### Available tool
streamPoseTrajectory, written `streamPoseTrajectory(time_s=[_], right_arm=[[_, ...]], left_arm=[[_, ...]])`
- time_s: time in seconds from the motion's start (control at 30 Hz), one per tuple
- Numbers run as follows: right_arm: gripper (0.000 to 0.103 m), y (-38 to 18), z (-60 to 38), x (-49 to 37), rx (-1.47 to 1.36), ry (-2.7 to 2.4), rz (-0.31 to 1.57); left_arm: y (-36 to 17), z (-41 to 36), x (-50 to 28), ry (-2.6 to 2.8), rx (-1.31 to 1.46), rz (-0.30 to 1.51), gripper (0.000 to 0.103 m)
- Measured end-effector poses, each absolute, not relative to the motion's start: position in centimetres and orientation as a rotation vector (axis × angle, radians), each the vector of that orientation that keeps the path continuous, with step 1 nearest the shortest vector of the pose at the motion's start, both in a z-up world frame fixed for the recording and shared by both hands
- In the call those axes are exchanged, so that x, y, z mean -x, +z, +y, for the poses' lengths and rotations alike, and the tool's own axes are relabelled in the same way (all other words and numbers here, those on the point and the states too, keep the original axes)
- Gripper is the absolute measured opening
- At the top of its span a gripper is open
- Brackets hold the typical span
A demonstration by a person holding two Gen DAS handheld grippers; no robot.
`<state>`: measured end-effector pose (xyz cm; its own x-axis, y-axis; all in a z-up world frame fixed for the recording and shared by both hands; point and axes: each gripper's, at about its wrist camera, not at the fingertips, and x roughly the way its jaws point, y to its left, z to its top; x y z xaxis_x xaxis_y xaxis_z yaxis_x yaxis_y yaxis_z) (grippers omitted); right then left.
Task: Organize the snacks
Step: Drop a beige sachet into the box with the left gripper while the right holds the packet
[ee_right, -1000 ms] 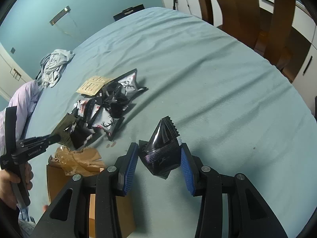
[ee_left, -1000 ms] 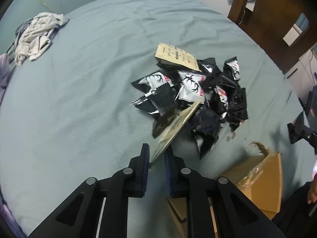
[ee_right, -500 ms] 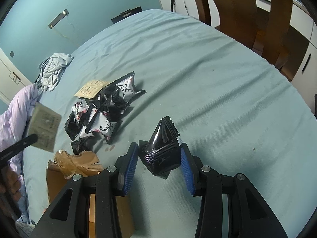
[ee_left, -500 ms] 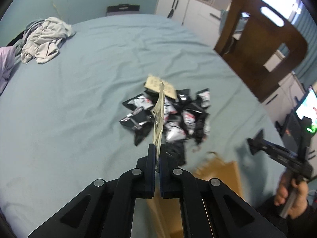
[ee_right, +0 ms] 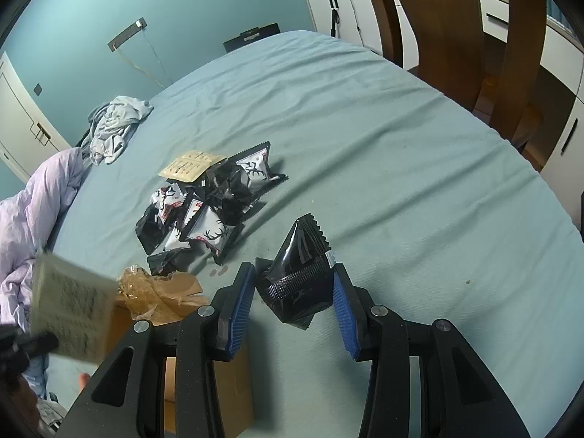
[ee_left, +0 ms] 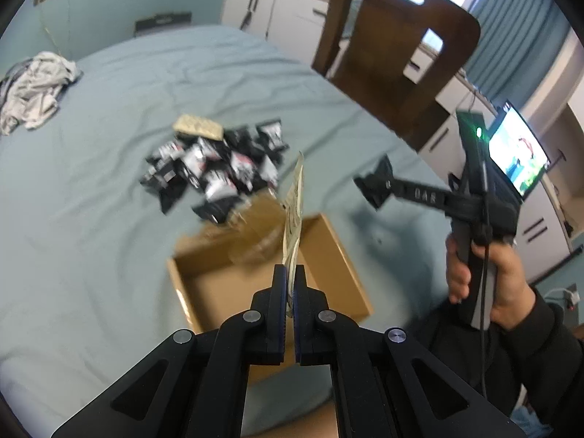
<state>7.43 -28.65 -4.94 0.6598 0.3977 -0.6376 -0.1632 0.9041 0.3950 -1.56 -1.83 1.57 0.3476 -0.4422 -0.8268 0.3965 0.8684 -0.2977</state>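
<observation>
my left gripper [ee_left: 288, 284] is pinching the tan packet [ee_left: 294, 219] above the box [ee_left: 350, 266], right gripper [ee_right: 292, 292] clamps a black snack [ee_right: 299, 273]; next, drop both in.

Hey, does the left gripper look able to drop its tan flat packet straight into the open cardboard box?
Probably yes. The left tongs hold the tan flat packet edge-on above the open cardboard box, whose top is uncovered; only crumpled clear wrap sits at its far edge.
</observation>
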Motion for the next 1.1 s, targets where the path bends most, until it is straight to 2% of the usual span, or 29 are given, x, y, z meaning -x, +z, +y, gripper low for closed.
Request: streamPoseTrajectory(time_s=[0.37, 0.63, 0.8, 0.87, 0.9, 0.93, 1.1], right_arm=[[0.041, -4.1, -28.0, -6.3, -0.301, 0.393, 0.762], [0.041, -4.0, -27.6, -6.0, -0.273, 0.431, 0.744], [0.041, -4.0, -27.3, -5.8, -0.258, 0.439, 0.739], [0.041, -4.0, -27.1, -5.7, -0.251, 0.443, 0.736], [0.041, -3.9, -26.9, -5.6, -0.246, 0.446, 0.735], [0.041, -3.9, -26.8, -5.5, -0.243, 0.450, 0.735], [0.041, -3.7, -26.3, -5.2, -0.243, 0.484, 0.738]], left_arm=[[-4.5, -2.0, 0.7, -0.383, -0.063, 1.299, 0.002], [-5.5, -1.6, 0.1, -0.303, -0.126, 1.294, 0.003], [-5.8, -1.3, -0.5, -0.304, -0.090, 1.317, 0.007], [-5.4, -1.3, -0.6, -0.304, -0.078, 1.313, 0.018], [-5.1, -1.2, -0.7, -0.303, -0.067, 1.302, 0.031], [-4.6, -1.0, -0.6, -0.303, -0.051, 1.284, 0.040], [-2.1, -0.5, -0.6, -0.263, -0.067, 1.180, 0.057]])
